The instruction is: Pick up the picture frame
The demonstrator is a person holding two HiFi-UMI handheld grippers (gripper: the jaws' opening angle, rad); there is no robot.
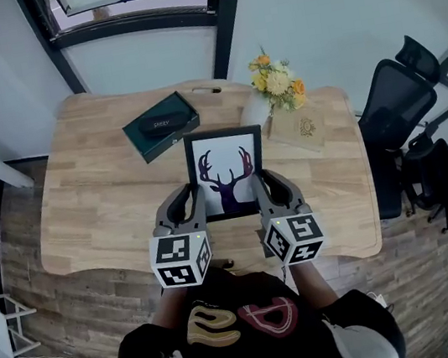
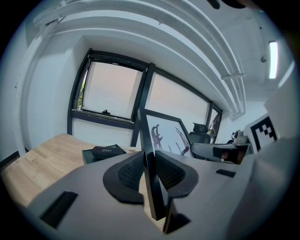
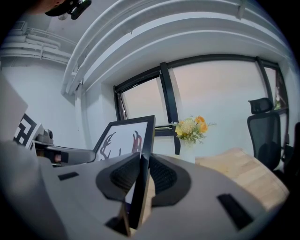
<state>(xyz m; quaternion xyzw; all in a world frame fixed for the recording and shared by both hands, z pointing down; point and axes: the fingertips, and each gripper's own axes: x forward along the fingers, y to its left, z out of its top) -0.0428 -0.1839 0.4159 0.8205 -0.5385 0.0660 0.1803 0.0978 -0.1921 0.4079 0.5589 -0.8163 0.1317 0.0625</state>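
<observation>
A black picture frame (image 1: 227,174) with a dark red deer-antler print is held up over the wooden table (image 1: 92,204), tilted back. My left gripper (image 1: 196,200) is shut on its left edge and my right gripper (image 1: 261,186) is shut on its right edge. In the left gripper view the frame's thin black edge (image 2: 148,159) stands between the ribbed pads (image 2: 130,173), which press on it. The right gripper view shows the same: the frame edge (image 3: 143,178) is clamped between the pads (image 3: 162,176), with the print (image 3: 123,140) rising beyond.
A dark green box with a black glasses case (image 1: 161,125) lies at the back left of the table. A vase of yellow and orange flowers (image 1: 276,82) and a tan card (image 1: 301,129) stand at the back right. A black office chair (image 1: 395,107) is to the right.
</observation>
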